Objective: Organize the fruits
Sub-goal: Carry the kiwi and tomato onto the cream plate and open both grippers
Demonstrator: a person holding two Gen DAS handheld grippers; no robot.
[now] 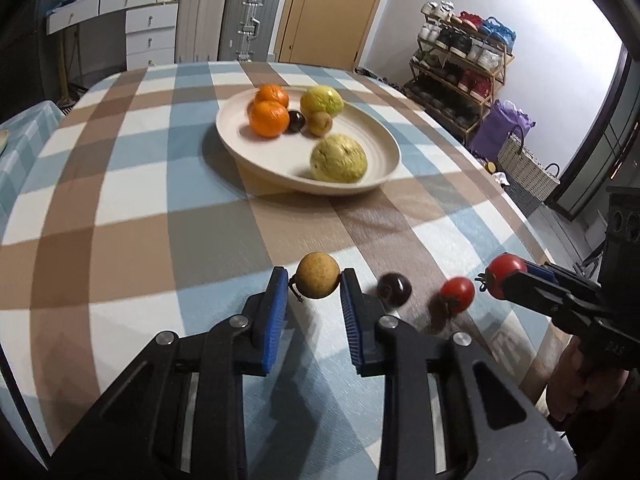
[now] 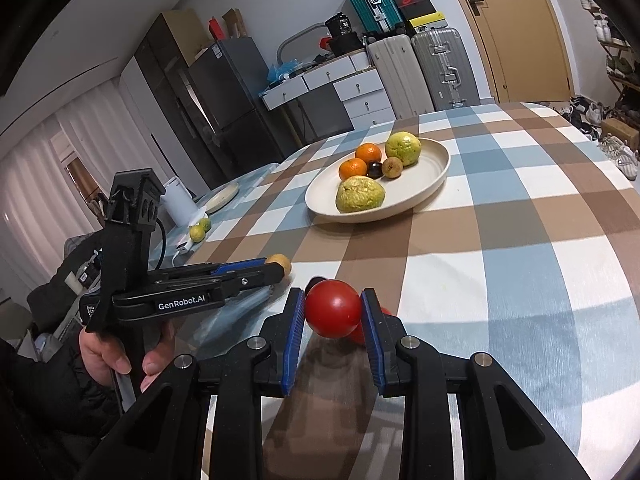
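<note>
Checked cloth in blue, brown and white covers the table (image 1: 132,184), the largest thing in view. Toward its far side sits a wide cream plate (image 1: 380,168), already serving as the collecting spot: it carries two green-yellow guavas (image 1: 339,158), two oranges (image 1: 269,118), one small brown fruit (image 1: 320,123) and one dark plum (image 1: 297,121), bunched mostly at its far rim.

Near the table's front edge, well apart from the plate, are the fruits not yet gathered. The left gripper (image 1: 314,286) is clamped on a small tan round fruit (image 1: 318,275), its blue pads pressing both sides, the fruit lifted just clear of the cloth, likely for carrying to the plate. Beside it, toward the right, a dark plum (image 1: 394,290) and a small red tomato (image 1: 457,294) rest on the cloth.

The right gripper (image 2: 333,316) is clamped on a second red tomato (image 2: 334,308), held above the front edge, apparently also bound for the plate. A hand (image 2: 108,350) grips the left tool's handle.
</note>
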